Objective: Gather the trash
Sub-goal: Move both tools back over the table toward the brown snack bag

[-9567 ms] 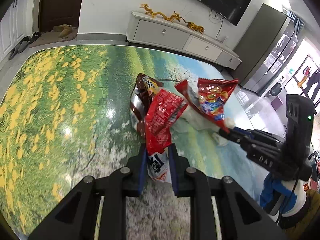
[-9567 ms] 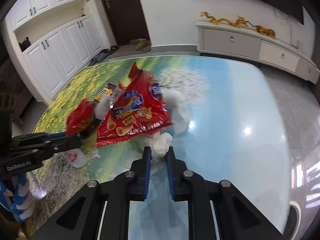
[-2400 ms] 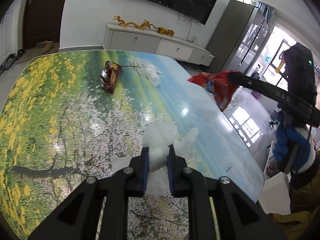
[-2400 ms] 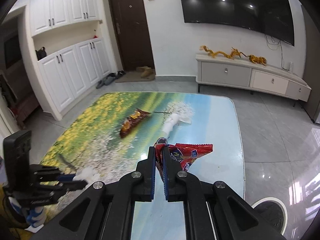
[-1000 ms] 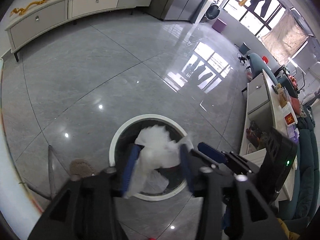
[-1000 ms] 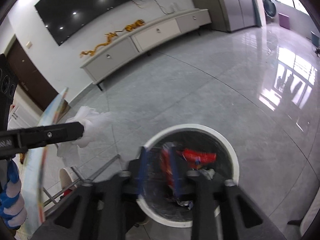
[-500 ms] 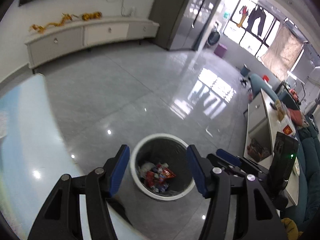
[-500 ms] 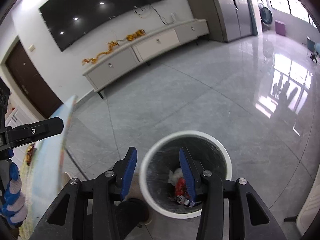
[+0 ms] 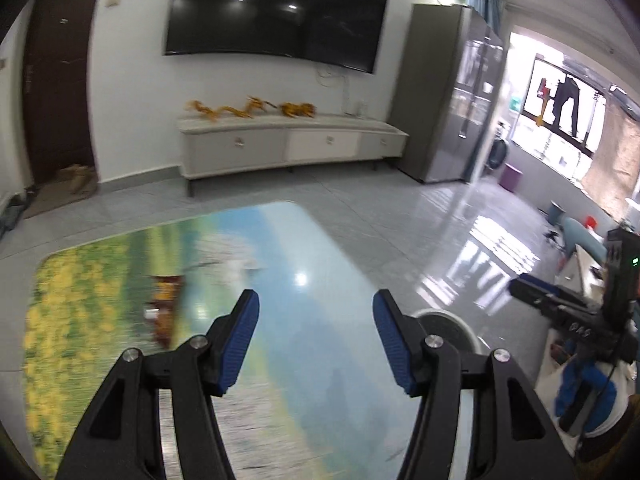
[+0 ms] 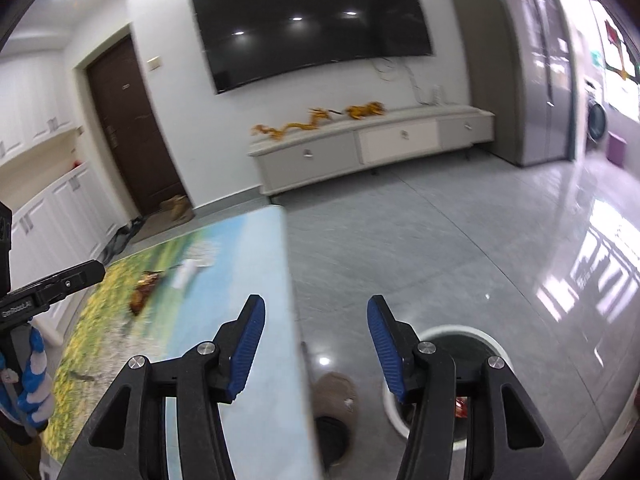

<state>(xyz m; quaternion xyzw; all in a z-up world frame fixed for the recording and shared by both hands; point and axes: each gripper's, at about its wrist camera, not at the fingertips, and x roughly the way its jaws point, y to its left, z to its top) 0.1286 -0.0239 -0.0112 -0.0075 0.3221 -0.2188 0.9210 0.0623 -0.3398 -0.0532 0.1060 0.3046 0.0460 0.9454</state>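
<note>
Room, left wrist view: glossy grey tile floor, wall-mounted black TV [image 9: 276, 16], long white cabinet [image 9: 292, 144] beneath it; I see all of it blurred.
Change, left wrist view: half a second back I looked down at the bin past the table edge; now the landscape-print table [image 9: 304, 360] fills the view under my left claw [image 9: 316, 340].
Left claw: blue ribbed pads spread wide, nothing between them; the tissue wad it carried a second ago is gone.
Trash, left wrist view: brown crumpled snack wrapper [image 9: 164, 304] lies on the table ahead and left of the claw; a white smear of tissue [image 9: 244, 266] lies further ahead.
Bin, left wrist view: round white rim of the trash bin [image 9: 460, 326] shows just right of the right pad, on the floor.
Right claw, left wrist view: right claw [image 9: 520, 284] hangs off to the right.
Change, right wrist view: bin has slid from dead ahead to low right behind my right claw [image 10: 316, 344]; the jaws have just been opening, nothing between them.
Trash, right wrist view: wrapper [image 10: 142, 292] and tissue [image 10: 192, 268] sit on the table, ahead and left.
Bin, right wrist view: smooth white ring, dark inside [image 10: 472, 334].
</note>
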